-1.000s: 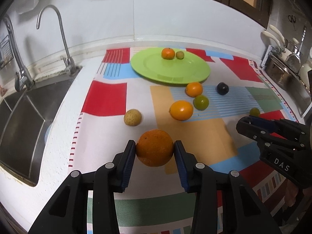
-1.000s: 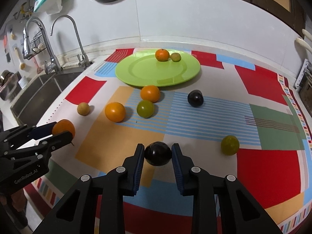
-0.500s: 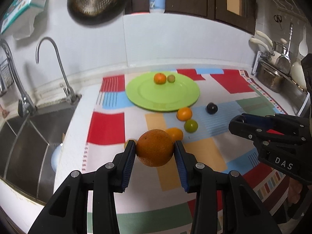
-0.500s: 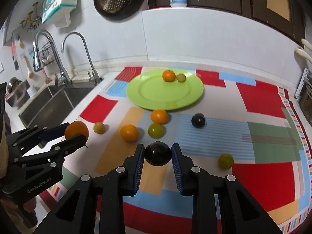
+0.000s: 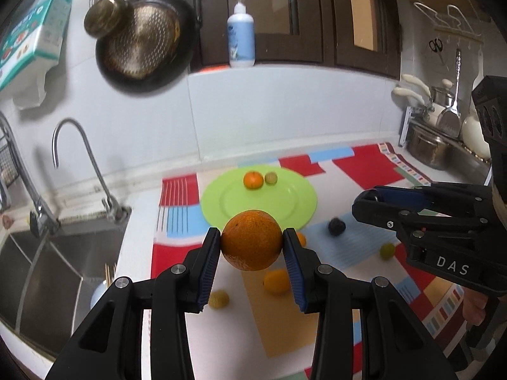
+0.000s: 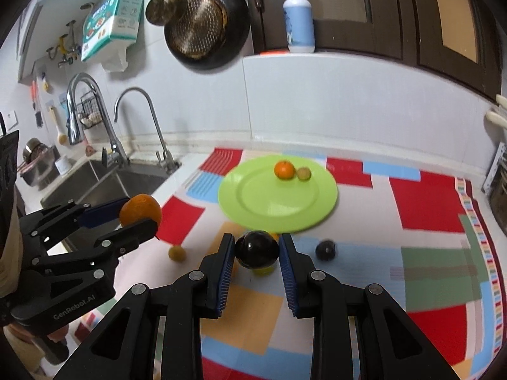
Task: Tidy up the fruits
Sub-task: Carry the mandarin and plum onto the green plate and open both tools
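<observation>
Wall: plain white panels [image 6: 364, 104] behind the bench, evenly lit.
Cabinets: dark brown wooden doors with glass panes [image 5: 364, 15] above the wall.
Ledge: white-and-blue pump bottle [image 6: 298, 15] standing under the cabinets.
Hanging: dark round perforated pan [image 6: 206, 28] and a small brass pot [image 6: 164, 8].
Sink: stainless steel basin [image 5: 41, 272] at the left, with a curved chrome tap [image 6: 142, 120].
Bench: white top under a multicoloured patchwork mat [image 6: 427, 209].
Right: metal pots and utensils on a rack [image 5: 440, 126].
</observation>
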Tool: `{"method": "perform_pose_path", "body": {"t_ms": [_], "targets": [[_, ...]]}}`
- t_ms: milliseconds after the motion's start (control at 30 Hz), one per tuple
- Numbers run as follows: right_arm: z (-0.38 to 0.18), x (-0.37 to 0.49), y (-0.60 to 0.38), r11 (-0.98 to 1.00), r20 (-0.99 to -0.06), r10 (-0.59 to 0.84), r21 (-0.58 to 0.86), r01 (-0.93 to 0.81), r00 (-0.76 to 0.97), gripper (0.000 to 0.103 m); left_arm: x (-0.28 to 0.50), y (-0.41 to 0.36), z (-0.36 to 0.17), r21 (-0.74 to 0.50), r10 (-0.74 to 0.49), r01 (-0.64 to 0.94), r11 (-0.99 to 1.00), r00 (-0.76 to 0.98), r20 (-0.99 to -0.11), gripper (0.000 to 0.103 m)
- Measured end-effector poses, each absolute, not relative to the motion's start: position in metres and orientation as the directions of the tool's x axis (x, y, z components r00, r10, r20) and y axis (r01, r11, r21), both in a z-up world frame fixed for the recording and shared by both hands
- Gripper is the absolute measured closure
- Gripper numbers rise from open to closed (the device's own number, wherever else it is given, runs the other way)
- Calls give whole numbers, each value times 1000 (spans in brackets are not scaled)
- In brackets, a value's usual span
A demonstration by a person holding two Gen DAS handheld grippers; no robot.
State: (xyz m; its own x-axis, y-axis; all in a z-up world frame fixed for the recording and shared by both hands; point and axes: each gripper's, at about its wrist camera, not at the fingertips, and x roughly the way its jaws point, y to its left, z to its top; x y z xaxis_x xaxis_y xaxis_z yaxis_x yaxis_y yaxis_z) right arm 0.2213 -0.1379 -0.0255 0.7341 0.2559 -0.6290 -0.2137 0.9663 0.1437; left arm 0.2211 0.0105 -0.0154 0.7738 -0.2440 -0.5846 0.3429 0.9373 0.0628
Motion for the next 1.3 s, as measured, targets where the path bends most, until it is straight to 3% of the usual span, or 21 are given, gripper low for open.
{"method": "perform_pose_path", "body": {"t_ms": [567,1300], "targets": [[-2,299,-148,958,-612,283,144,-248,739,73,288,-10,0,107,-246,369,923,781,-573,63],[-40,408,-149,952,-712,287,138,-274,641,73,393,-19,-48,49,-270,415,909,673,-689,63]]}}
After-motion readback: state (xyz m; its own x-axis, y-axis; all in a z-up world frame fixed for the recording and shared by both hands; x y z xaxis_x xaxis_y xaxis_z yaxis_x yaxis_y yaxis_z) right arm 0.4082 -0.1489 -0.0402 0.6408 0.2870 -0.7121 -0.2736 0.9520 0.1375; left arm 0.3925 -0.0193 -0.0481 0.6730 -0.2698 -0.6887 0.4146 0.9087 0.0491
